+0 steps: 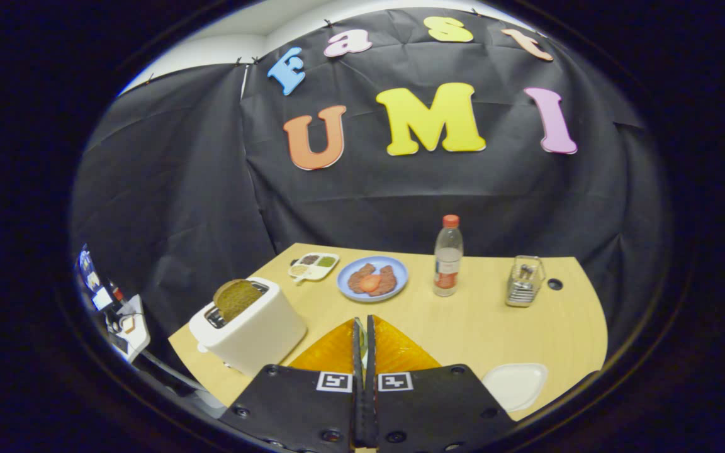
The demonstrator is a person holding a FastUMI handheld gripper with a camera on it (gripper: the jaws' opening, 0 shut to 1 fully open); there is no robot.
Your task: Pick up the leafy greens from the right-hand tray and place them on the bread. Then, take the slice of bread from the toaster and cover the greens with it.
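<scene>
Beyond the gripper (fingers pressed together), brown bread tops a glossy white toaster.

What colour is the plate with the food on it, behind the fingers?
Light blue. The plate shows best in the gripper view, beyond the shut fingers of the hand-held gripper.

Bread in the toaster, bread on the plate, tray by the fingers

A brown slice of bread stands upright, half out of the slot of the white toaster, left of the gripper. Beyond the fingers, a blue plate holds brown bread lying flat with a round red slice on top. A white tray lies just right of the fingers, which are nearly together around a thin pale sliver that cannot be identified.
</scene>
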